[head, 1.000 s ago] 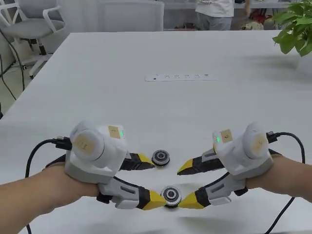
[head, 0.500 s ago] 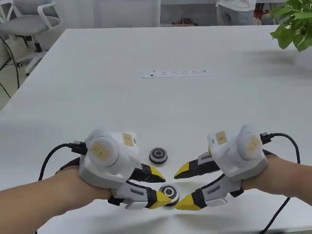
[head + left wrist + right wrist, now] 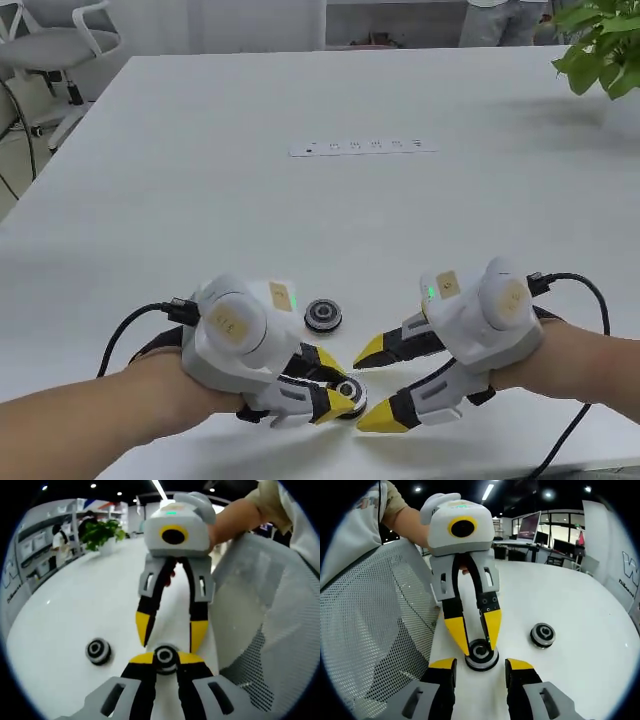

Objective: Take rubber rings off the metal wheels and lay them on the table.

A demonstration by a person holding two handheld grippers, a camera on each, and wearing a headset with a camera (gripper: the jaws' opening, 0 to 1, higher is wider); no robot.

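Now — left gripper (image 3: 341,384): fingers clamped on near wheel (image 3: 350,390) | right gripper (image 3: 365,388): fingers apart, facing it

Both forearms reach in low over the near edge of the counter (image 3: 300,220), claws pointing at each other. The left claw (image 3: 337,383) has its yellow-tipped jaws pinched onto a metal wheel (image 3: 350,390). The right claw (image 3: 371,386) faces it with jaws spread wide, its tips just beside that wheel.
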